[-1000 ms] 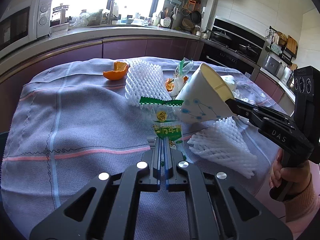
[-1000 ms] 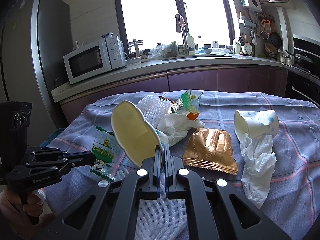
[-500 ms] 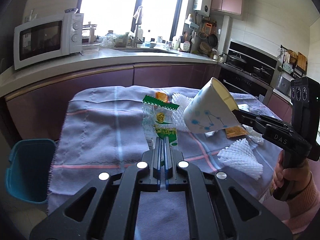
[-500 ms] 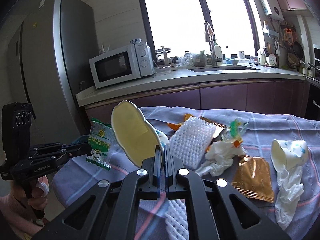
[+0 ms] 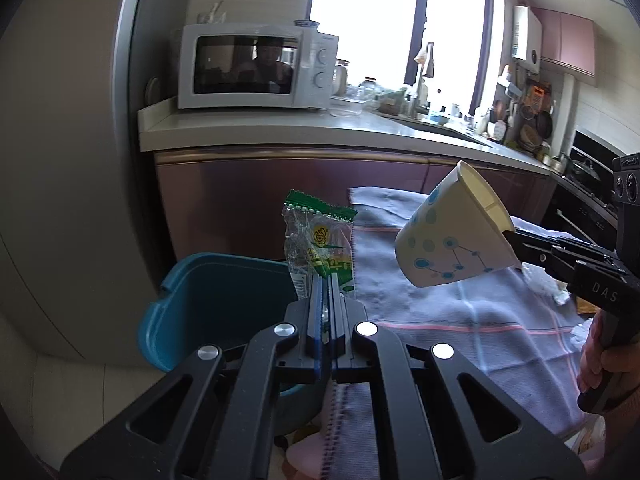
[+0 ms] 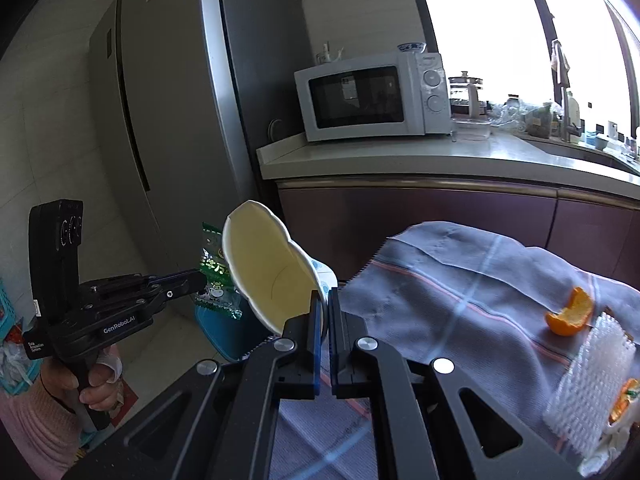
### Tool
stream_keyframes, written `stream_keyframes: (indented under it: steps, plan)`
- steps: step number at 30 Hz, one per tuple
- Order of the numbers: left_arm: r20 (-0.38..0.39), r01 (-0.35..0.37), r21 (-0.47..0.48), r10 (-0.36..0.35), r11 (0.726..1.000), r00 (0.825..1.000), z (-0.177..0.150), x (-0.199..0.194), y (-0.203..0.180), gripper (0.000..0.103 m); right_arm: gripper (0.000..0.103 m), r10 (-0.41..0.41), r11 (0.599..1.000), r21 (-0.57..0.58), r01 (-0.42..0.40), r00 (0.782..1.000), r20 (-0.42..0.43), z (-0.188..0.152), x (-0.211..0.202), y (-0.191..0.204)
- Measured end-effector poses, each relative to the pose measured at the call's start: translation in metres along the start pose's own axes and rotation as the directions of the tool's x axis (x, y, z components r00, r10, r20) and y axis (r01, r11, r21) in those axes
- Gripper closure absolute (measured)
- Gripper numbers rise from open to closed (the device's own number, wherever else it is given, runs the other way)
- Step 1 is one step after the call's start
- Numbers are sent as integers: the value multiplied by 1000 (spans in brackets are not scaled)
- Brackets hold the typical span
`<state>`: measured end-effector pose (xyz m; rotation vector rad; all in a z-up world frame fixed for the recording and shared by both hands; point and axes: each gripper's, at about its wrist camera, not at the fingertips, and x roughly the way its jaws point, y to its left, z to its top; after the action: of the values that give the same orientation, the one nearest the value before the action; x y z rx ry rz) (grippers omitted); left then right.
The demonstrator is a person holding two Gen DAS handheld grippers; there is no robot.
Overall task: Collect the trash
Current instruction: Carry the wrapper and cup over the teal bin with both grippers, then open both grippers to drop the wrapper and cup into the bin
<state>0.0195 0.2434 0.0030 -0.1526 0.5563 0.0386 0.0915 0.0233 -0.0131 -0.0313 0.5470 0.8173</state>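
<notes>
The green snack wrapper [image 5: 320,240] stands upright in the air, its lower edge pinched between the closed fingers of the left gripper [image 5: 326,284], with the rim of the blue bin [image 5: 224,264] just below and behind it on the floor. Beside it on the right hangs the paper cup [image 5: 452,236] — white with blue dots and lines, tipped on its side, its mouth squashed out of round — clamped by its rim in the right gripper [image 6: 325,300], whose fingers are closed tight on the cup wall. In the right wrist view the cup's cream inside faces the camera and the wrapper shows just past its left edge. A hand [image 6: 96,384] in a pink sleeve grips the left tool's handle. The table's grey checked cloth [image 6: 460,296] lies to the right of both pieces, carrying an orange peel [image 6: 570,312] and a white foam fruit net [image 6: 592,380] near each other. Behind stand a white microwave [image 5: 256,72] on the counter [image 5: 280,128] and a tall grey fridge [image 6: 168,112].
</notes>
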Motion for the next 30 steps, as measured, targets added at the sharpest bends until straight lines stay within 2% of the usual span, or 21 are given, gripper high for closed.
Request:
stream_keyframes:
  steps: [7, 13, 17, 20, 24, 26, 29, 30]
  plan:
    - [-55, -91, -49, 88, 995, 995, -9, 37, 53, 100, 101, 75, 997, 25, -72, 989, -130, 14, 77, 14]
    - [-113, -122, -64, 114, 991, 987, -13, 76, 71, 100, 101, 89, 996, 46, -80, 963, -253, 10, 129, 26]
    - [-154, -120, -82, 107, 989, 982, -19, 96, 81, 98, 100, 87, 996, 48, -75, 940, -329, 7, 152, 31]
    - [-180, -120, -91, 102, 989, 978, -23, 111, 84, 97, 96, 80, 997, 45, -68, 935, -346, 11, 161, 32]
    - [-195, -123, -93, 103, 988, 975, -36, 110, 77, 96, 94, 80, 997, 50, -66, 937, -341, 11, 159, 29]
    - [-188, -128, -88, 109, 988, 976, -37, 110, 74, 96, 93, 82, 996, 58, -66, 941, -327, 9, 152, 25]
    - [-155, -111, -83, 97, 990, 983, -35, 100, 67, 90, 90, 88, 995, 68, -71, 950, -298, 8, 136, 14]
    - [-139, -102, -78, 90, 992, 986, -33, 96, 63, 89, 86, 89, 995, 71, -72, 955, -282, 8, 128, 11]
